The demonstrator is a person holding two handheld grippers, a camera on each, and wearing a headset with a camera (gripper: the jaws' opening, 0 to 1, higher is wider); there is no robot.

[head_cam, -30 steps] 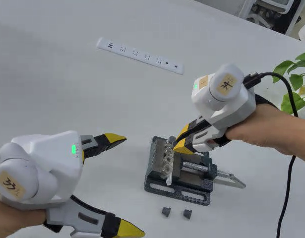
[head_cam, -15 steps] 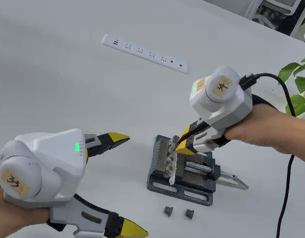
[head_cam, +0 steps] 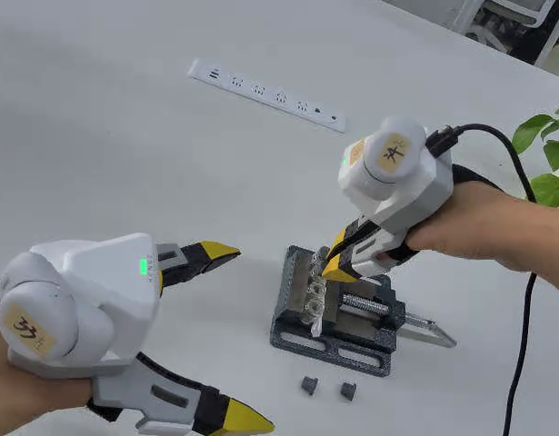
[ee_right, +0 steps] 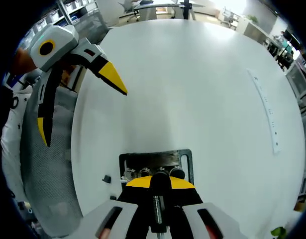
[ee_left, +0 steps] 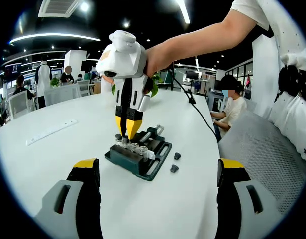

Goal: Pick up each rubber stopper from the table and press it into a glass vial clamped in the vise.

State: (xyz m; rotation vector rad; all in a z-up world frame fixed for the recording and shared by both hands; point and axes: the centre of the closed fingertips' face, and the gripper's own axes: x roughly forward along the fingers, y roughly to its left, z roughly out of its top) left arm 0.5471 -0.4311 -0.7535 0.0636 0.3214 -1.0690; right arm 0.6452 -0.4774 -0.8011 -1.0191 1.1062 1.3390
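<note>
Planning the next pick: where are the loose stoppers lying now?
In the head view, both loose stoppers lie side by side on the table, just in front of the vise.

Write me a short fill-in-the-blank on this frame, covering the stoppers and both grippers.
___ loose stoppers lie on the table beside the vise. On the left gripper the jaws stand ___. The right gripper hangs over the vials clamped in the ___.
Missing words: two; open; vise.
</note>
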